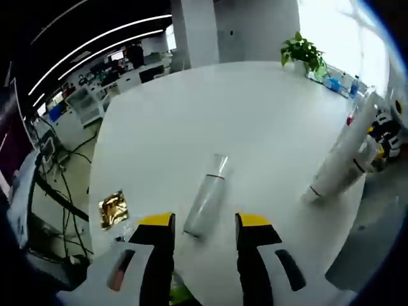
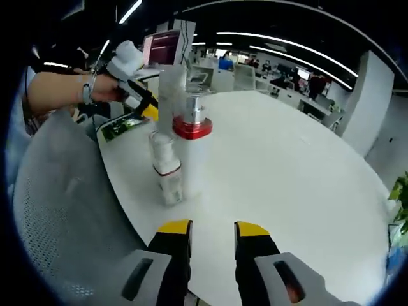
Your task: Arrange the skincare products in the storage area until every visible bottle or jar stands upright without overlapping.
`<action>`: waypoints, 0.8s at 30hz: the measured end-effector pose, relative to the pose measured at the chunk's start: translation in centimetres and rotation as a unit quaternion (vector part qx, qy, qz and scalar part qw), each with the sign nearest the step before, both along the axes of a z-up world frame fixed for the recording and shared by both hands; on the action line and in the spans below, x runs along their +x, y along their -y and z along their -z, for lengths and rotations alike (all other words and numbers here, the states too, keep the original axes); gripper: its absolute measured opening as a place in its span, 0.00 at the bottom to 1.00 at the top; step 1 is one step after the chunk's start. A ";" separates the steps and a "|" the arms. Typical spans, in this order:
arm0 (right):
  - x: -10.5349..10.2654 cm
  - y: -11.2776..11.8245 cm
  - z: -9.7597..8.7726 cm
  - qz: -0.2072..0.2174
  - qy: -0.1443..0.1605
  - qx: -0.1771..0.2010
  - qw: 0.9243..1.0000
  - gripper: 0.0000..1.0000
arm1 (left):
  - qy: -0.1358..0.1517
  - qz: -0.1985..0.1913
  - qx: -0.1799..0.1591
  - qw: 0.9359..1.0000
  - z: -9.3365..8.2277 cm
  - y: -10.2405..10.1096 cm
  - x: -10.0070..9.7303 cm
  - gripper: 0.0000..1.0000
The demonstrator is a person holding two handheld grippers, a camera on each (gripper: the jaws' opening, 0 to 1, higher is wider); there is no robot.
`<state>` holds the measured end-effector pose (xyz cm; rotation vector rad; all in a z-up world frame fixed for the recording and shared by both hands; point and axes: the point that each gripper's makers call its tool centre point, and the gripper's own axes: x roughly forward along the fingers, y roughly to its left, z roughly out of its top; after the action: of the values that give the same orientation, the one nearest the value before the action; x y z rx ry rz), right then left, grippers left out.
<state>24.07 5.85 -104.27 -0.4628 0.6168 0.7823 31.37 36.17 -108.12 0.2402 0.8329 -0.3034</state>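
Office desks are showing behind the round white table (image 1: 255,108). In the left gripper view, the left gripper (image 1: 204,224) is hovering with jaws apart, and a clear bottle (image 1: 207,199) is lying just ahead between them; I judge it needs gripping and standing up next. In the right gripper view, the right gripper (image 2: 213,228) is waiting, jaws apart, with two upright bottles (image 2: 175,150) ahead to its left.

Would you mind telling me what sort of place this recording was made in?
Most likely an open-plan office. A large round white table stands among rows of desks with monitors under long strip ceiling lights, and a potted plant sits at the table's far edge.
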 end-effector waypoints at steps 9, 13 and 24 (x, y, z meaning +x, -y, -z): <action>-1.5 2.9 0.0 0.069 0.001 0.012 0.998 0.15 | -0.067 0.018 -0.023 0.997 3.0 1.4 2.6 0.31; -2.0 3.3 -0.2 0.086 0.002 0.021 0.996 0.14 | -0.059 0.010 -0.028 0.998 3.0 1.6 3.6 0.27; -2.4 2.9 -0.8 0.094 0.008 0.029 0.995 0.11 | -0.026 0.028 -0.002 0.999 2.8 1.7 1.4 0.18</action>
<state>21.67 2.93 -103.52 -0.3519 0.6104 0.6161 32.81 34.44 -110.95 0.2520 0.8779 -0.3646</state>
